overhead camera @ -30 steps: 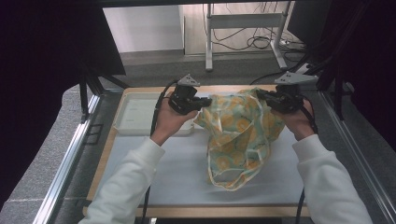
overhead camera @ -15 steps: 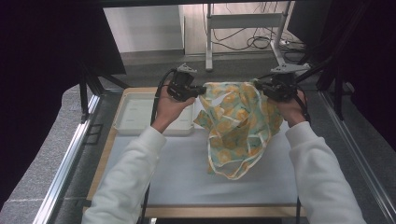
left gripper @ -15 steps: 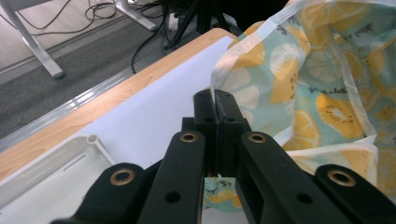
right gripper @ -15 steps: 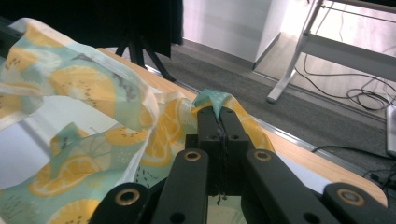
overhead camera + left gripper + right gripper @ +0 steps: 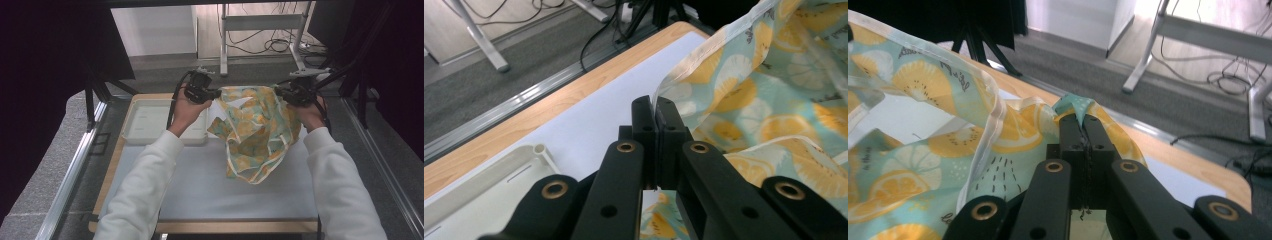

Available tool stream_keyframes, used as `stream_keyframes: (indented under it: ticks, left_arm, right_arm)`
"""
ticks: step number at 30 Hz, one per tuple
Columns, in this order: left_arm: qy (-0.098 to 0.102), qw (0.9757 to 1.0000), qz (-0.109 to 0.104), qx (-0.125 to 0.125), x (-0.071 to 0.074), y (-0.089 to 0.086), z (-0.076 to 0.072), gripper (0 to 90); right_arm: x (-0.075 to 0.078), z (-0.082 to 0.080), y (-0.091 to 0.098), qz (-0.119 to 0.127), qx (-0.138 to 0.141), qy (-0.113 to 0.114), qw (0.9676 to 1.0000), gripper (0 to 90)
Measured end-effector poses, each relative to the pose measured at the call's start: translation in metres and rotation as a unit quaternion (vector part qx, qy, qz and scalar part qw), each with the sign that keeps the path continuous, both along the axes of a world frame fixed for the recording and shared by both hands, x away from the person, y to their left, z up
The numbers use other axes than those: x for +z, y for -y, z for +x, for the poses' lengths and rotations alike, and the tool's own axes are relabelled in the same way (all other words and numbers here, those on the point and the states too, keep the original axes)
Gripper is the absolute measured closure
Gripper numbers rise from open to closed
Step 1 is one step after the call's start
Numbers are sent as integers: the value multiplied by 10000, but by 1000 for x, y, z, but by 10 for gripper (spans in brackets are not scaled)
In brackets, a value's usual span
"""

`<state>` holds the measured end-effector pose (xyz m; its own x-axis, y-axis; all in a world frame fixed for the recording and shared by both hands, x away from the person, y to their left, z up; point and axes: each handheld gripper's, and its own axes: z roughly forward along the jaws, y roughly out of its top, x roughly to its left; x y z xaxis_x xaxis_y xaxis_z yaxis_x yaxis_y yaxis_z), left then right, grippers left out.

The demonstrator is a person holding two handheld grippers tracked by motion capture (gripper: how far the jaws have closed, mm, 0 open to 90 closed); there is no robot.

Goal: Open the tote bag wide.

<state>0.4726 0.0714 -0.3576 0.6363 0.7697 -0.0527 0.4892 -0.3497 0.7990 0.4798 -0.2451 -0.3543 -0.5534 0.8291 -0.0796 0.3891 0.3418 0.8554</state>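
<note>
The white mat (image 5: 200, 190) lies nearest on the wooden table (image 5: 107, 175). Above it hangs the lemon-print cloth (image 5: 257, 132), its lower end touching the mat. The left gripper (image 5: 216, 93) and right gripper (image 5: 278, 93) each pinch one top edge of it with closed jaws. Behind the left gripper stands a white tray (image 5: 150, 120).

Setting: laboratory or recording workroom, not a home.

Evidence:
- Wooden-edged surface (image 5: 107, 175) covered with a plain white sheet, enclosed by a silver metal rail frame (image 5: 75, 170).
- Black curtain panels (image 5: 45, 75) at 9 and 3 o'clock, screening the station.
- Grey carpet floor (image 5: 165, 67) at 12 o'clock.
- White metal-legged bench frame (image 5: 260, 25) at 12 o'clock, with loose black cables (image 5: 265, 46) beneath.
- White shallow plastic tray (image 5: 150, 120) at 10 o'clock on the surface.
</note>
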Motion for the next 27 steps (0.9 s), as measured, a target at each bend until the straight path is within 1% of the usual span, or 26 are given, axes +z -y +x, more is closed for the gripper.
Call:
stream_keyframes:
  ticks: [3,4,8,12,15,18,20,21,24,27]
  left_arm:
    - [-33,10000,61,63,-5,2,6,899]
    - [-53,9999,120,80,-6,3,8,899]
    - [-125,9996,215,153,-12,6,17,899]
    - [-266,9989,232,297,-21,9,29,899]
    - [-410,9981,270,359,-32,11,38,899]
    - [-501,9976,328,361,-41,14,42,899]
    - [-528,9973,377,331,-47,17,44,899]
    - [-547,9972,410,311,-49,18,44,899]
    - [-623,9969,408,261,-58,22,45,899]
    - [-672,9964,462,215,-66,26,44,899]
  right_arm:
    - [-7,6,-2,-97,-48,-80,9999,887]
    - [-9,8,-2,-117,-53,-105,9999,887]
    - [-19,16,-2,-150,-121,-236,9995,887]
    - [-30,23,-2,-146,-170,-409,9989,886]
    - [-40,29,-4,-186,-207,-537,9982,887]
    - [-51,32,-6,-236,-209,-655,9974,887]
    - [-57,33,-5,-254,-197,-708,9970,886]
    - [-61,33,-4,-262,-190,-738,9968,886]
    - [-72,35,0,-310,-215,-884,9954,886]
    - [-78,35,4,-311,-217,-1012,9941,886]
